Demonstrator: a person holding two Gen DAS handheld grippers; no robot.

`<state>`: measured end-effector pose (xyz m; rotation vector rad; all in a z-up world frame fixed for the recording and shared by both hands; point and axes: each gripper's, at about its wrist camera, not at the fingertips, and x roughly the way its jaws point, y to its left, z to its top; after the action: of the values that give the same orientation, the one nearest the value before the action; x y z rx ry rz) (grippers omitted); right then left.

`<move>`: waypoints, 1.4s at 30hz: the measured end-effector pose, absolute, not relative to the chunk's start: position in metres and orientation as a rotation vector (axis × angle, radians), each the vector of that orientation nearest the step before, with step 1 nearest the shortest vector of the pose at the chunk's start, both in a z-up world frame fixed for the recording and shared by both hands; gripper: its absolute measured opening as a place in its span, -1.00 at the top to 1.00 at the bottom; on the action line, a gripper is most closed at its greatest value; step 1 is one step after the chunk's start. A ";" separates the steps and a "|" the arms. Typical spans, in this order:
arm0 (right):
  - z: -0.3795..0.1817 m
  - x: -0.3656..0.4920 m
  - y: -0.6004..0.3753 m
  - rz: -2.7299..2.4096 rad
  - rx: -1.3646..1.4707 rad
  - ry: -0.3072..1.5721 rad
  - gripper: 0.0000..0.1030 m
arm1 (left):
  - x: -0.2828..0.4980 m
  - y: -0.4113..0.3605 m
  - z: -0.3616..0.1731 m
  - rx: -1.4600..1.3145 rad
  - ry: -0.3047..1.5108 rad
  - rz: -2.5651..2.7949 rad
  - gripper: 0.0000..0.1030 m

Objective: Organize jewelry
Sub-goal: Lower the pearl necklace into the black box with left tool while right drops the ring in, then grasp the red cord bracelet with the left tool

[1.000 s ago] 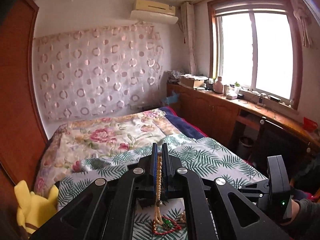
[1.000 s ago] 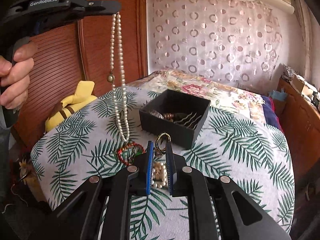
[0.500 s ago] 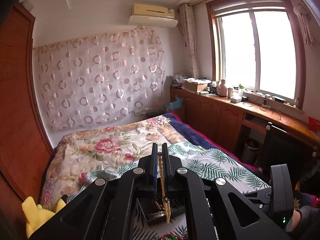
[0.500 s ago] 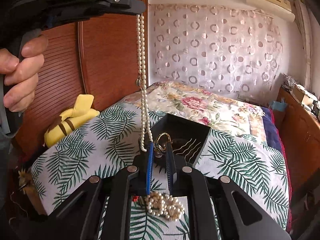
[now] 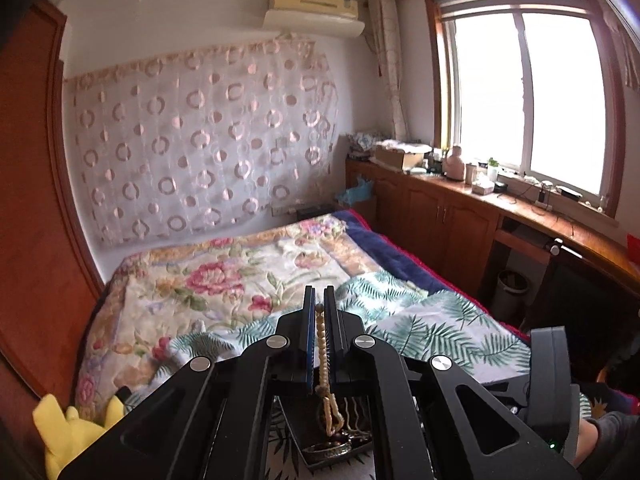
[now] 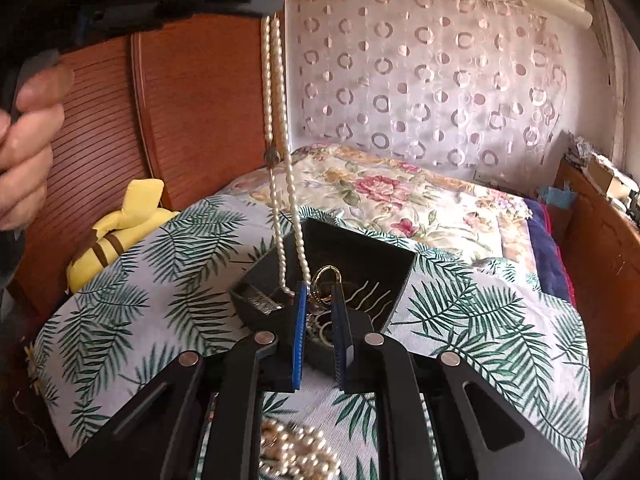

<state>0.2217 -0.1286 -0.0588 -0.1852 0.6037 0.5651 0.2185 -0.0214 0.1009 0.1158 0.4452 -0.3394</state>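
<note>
My left gripper (image 5: 319, 300) is shut on a long pearl necklace (image 6: 276, 120), which hangs from it over the black jewelry box (image 6: 384, 258) on the palm-leaf cloth. The necklace's lower end reaches into the box. In the left wrist view the strand (image 5: 322, 344) runs between the fingers and the box (image 5: 332, 452) shows below. My right gripper (image 6: 320, 292) is shut on a gold ring (image 6: 326, 276) and holds it above the box. The box holds hair pins (image 6: 370, 298) and other pieces.
A pile of pearl beads (image 6: 296, 452) lies on the cloth (image 6: 480, 320) below my right gripper. A yellow plush toy (image 6: 120, 220) sits at the bed's left edge by the wooden wardrobe (image 6: 168, 120). A wooden counter (image 5: 520, 216) runs under the window.
Both grippers have moved toward the black box. The pearl necklace has swung from beside the box to over it, and the ring now hangs above the box.
</note>
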 end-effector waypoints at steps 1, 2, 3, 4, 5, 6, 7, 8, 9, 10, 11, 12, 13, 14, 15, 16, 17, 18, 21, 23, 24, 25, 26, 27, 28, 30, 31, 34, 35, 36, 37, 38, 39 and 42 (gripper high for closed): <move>-0.063 0.228 -0.127 0.568 -0.184 0.613 0.73 | 0.225 -0.021 0.094 0.113 0.459 -0.338 0.93; -0.066 0.233 -0.126 0.571 -0.184 0.621 0.73 | 0.232 -0.019 0.087 0.107 0.474 -0.338 0.93; -0.070 0.237 -0.125 0.572 -0.187 0.628 0.73 | 0.236 -0.018 0.082 0.103 0.484 -0.339 0.93; -0.074 0.242 -0.124 0.572 -0.191 0.637 0.73 | 0.242 -0.016 0.073 0.095 0.501 -0.343 0.93; -0.077 0.244 -0.123 0.574 -0.192 0.645 0.73 | 0.247 -0.014 0.064 0.090 0.516 -0.348 0.93; -0.082 0.248 -0.123 0.579 -0.190 0.657 0.73 | 0.251 -0.013 0.057 0.088 0.529 -0.350 0.93; -0.085 0.251 -0.122 0.582 -0.188 0.666 0.73 | 0.254 -0.013 0.052 0.085 0.539 -0.351 0.93; -0.088 0.253 -0.121 0.584 -0.188 0.674 0.73 | 0.258 -0.011 0.043 0.079 0.553 -0.356 0.93; -0.090 0.254 -0.120 0.586 -0.190 0.680 0.73 | 0.260 -0.012 0.038 0.076 0.561 -0.360 0.93; -0.093 0.256 -0.119 0.589 -0.195 0.685 0.73 | 0.260 -0.011 0.032 0.072 0.569 -0.363 0.93; -0.094 0.257 -0.118 0.590 -0.197 0.687 0.72 | 0.263 -0.011 0.028 0.068 0.577 -0.367 0.93; -0.096 0.259 -0.118 0.590 -0.197 0.689 0.72 | 0.264 -0.010 0.022 0.065 0.587 -0.370 0.93; -0.097 0.260 -0.117 0.591 -0.194 0.694 0.72 | 0.266 -0.010 0.018 0.062 0.593 -0.372 0.93; -0.099 0.261 -0.118 0.591 -0.192 0.698 0.72 | 0.266 -0.010 0.014 0.060 0.599 -0.378 0.93; -0.099 0.263 -0.117 0.590 -0.192 0.700 0.72 | 0.267 -0.010 0.012 0.058 0.603 -0.381 0.93; -0.100 0.263 -0.117 0.590 -0.193 0.703 0.72 | 0.266 -0.010 0.010 0.056 0.608 -0.384 0.93; -0.101 0.264 -0.116 0.586 -0.195 0.705 0.72 | 0.265 -0.009 0.008 0.053 0.610 -0.388 0.93; -0.101 0.264 -0.116 0.578 -0.198 0.706 0.72 | 0.265 -0.008 0.007 0.051 0.609 -0.389 0.93; -0.101 0.264 -0.117 0.559 -0.203 0.706 0.70 | 0.260 -0.006 0.005 0.044 0.608 -0.380 0.92; -0.100 0.262 -0.118 0.553 -0.201 0.701 0.70 | 0.253 -0.003 0.002 0.040 0.609 -0.371 0.87; -0.099 0.258 -0.119 0.551 -0.201 0.698 0.70 | 0.251 -0.002 0.001 0.039 0.611 -0.369 0.82; -0.098 0.256 -0.121 0.546 -0.202 0.694 0.70 | 0.247 -0.001 0.000 0.040 0.612 -0.364 0.69; -0.097 0.255 -0.123 0.542 -0.201 0.691 0.70 | 0.241 0.001 -0.002 0.041 0.612 -0.359 0.62; -0.095 0.251 -0.125 0.540 -0.196 0.688 0.70 | 0.238 0.001 -0.002 0.042 0.612 -0.356 0.62; -0.094 0.246 -0.128 0.540 -0.189 0.684 0.70 | 0.231 0.002 -0.004 0.042 0.613 -0.352 0.62; -0.092 0.236 -0.135 0.536 -0.183 0.675 0.70 | 0.218 0.005 -0.008 0.037 0.615 -0.352 0.60; -0.092 0.228 -0.139 0.531 -0.176 0.672 0.70 | 0.212 0.007 -0.010 0.037 0.617 -0.351 0.59; -0.094 0.210 -0.149 0.526 -0.159 0.677 0.70 | 0.193 0.012 -0.020 0.036 0.628 -0.341 0.59; -0.096 0.203 -0.151 0.525 -0.156 0.678 0.70 | 0.188 0.014 -0.024 0.037 0.635 -0.338 0.59; -0.098 0.193 -0.154 0.524 -0.152 0.678 0.70 | 0.180 0.016 -0.029 0.036 0.644 -0.332 0.59; -0.099 0.188 -0.156 0.523 -0.150 0.680 0.70 | 0.176 0.018 -0.032 0.033 0.650 -0.330 0.59; -0.102 0.181 -0.159 0.521 -0.148 0.683 0.70 | 0.171 0.019 -0.037 0.027 0.659 -0.326 0.59; -0.104 0.175 -0.160 0.521 -0.146 0.686 0.69 | 0.165 0.022 -0.042 0.021 0.669 -0.322 0.59; -0.114 0.156 -0.166 0.516 -0.135 0.702 0.69 | 0.154 0.026 -0.056 0.006 0.702 -0.309 0.59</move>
<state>0.1563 -0.1664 -0.1142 -0.1353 0.7017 0.5164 0.1542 0.0256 -0.0565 0.0060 0.7021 -0.3090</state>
